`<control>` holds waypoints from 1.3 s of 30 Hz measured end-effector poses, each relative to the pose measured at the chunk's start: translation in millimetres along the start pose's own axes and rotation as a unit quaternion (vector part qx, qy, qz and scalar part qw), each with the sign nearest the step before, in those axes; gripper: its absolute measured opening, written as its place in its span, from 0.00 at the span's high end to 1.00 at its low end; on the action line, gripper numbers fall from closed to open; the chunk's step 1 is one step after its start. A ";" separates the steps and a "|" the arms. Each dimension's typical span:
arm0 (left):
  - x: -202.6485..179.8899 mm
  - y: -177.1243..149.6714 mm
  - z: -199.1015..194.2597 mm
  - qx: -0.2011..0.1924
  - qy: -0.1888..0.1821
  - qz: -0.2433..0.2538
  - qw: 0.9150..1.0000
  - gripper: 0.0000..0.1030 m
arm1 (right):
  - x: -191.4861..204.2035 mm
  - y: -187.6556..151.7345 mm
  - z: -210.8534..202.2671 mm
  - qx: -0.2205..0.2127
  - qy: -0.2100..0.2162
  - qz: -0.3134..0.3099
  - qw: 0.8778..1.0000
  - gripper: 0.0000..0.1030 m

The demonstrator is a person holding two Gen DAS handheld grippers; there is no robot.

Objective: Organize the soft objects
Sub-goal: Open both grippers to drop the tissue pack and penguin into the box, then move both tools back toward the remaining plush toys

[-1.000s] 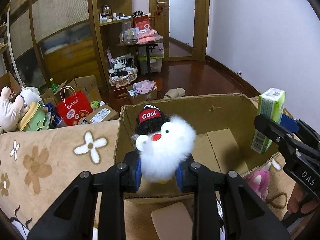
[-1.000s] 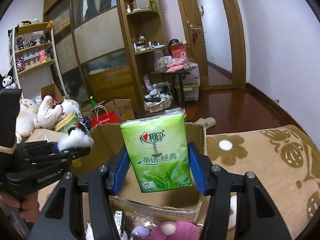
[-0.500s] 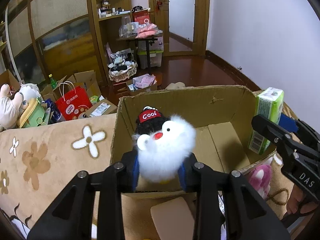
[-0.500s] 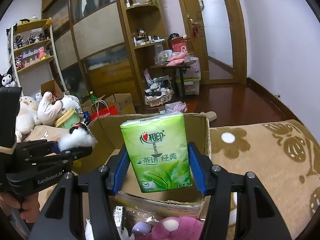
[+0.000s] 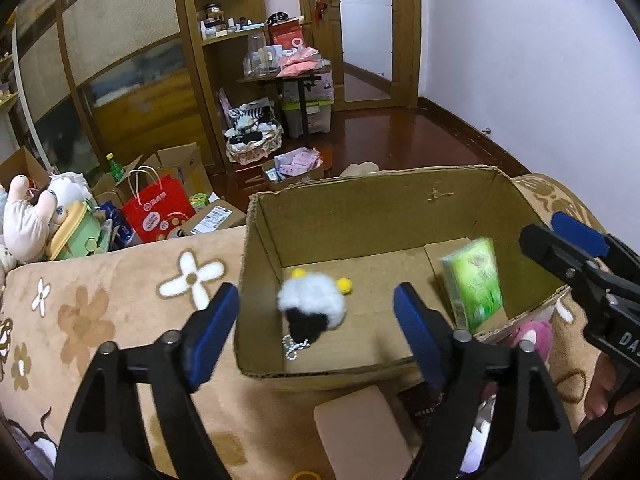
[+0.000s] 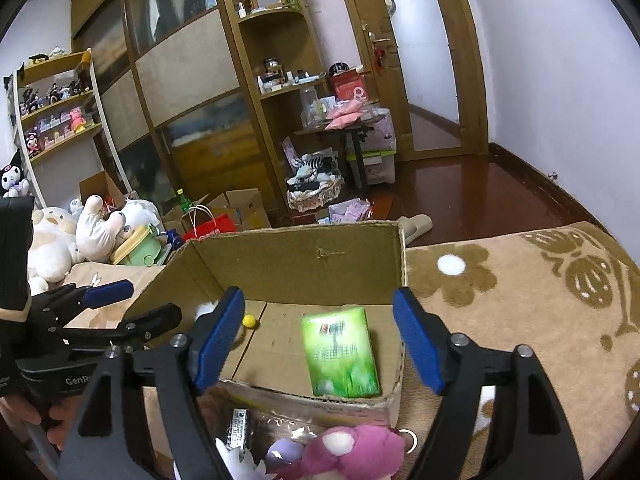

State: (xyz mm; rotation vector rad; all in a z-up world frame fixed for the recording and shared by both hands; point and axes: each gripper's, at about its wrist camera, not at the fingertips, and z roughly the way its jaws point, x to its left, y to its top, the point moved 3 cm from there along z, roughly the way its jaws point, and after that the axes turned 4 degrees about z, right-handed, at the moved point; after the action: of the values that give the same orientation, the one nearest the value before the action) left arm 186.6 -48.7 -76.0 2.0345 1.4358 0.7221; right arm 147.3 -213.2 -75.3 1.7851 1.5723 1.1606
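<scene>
Both sets of tongs, left tongs [image 5: 316, 330] and right tongs [image 6: 318, 332], have just been opening and stand spread and empty over the cardboard box [image 5: 360, 208]; the tissue pack [image 6: 340, 350] and fluffy white toy [image 5: 312, 302] lie inside (both blurred, perhaps not yet settled). The pack, near the front wall, might tip awkwardly; the pink plush [image 6: 352, 454] below is cut off; the toy's face is hidden.

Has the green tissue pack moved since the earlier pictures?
Yes. The green tissue pack dropped out of the just-opened right claw into the cardboard box.
</scene>
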 end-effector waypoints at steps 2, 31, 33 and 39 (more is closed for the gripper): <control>0.5 0.0 -4.9 -0.004 0.003 0.004 1.000 0.17 | 1.9 0.3 -5.5 -0.006 0.000 -0.005 1.000 0.14; 33.4 -66.6 -112.0 0.039 0.009 -0.075 0.996 0.10 | 52.7 -28.0 -84.0 0.005 -0.014 -0.086 0.996 0.00; 31.9 -72.8 -116.0 0.050 0.007 -0.077 0.996 0.10 | 50.2 -32.6 -89.1 0.011 -0.014 -0.085 0.996 0.00; 22.5 -88.6 -123.8 0.075 -0.003 -0.073 0.995 0.10 | 38.6 -48.5 -100.4 0.034 -0.001 -0.044 0.998 0.00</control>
State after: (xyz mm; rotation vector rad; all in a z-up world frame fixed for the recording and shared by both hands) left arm 48.7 13.2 -47.2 2.0124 1.6600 0.5621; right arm 35.8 -182.6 -51.9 1.7400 1.6891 1.0758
